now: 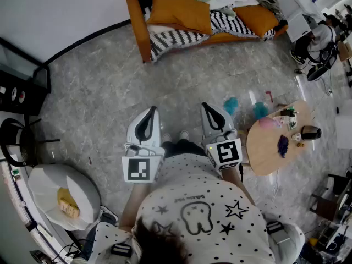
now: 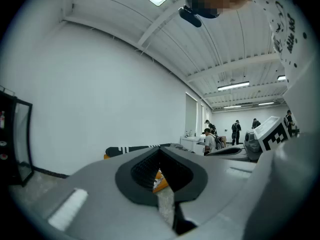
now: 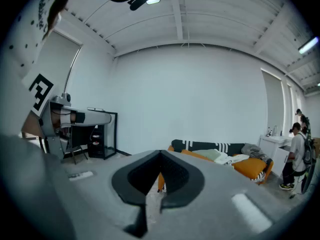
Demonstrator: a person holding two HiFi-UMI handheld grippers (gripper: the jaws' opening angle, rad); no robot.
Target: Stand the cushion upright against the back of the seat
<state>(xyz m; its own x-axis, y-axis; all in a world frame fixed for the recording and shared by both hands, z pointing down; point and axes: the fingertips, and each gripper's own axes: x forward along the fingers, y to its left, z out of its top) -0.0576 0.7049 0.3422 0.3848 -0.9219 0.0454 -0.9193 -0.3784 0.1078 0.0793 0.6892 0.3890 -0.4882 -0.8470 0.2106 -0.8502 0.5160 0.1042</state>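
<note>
Left gripper (image 1: 149, 111) and right gripper (image 1: 207, 106) both clenched on nothing, held side by side over grey floor (image 1: 99, 92), well apart from the sofa (image 1: 138, 26). Orange cushion (image 1: 179, 12) lies on the sofa's striped seat. Left gripper view: jaws together, only a sliver of sofa showing past them. Right gripper view: jaws together, sofa and cushion far ahead, against the white wall (image 3: 200, 94).
</note>
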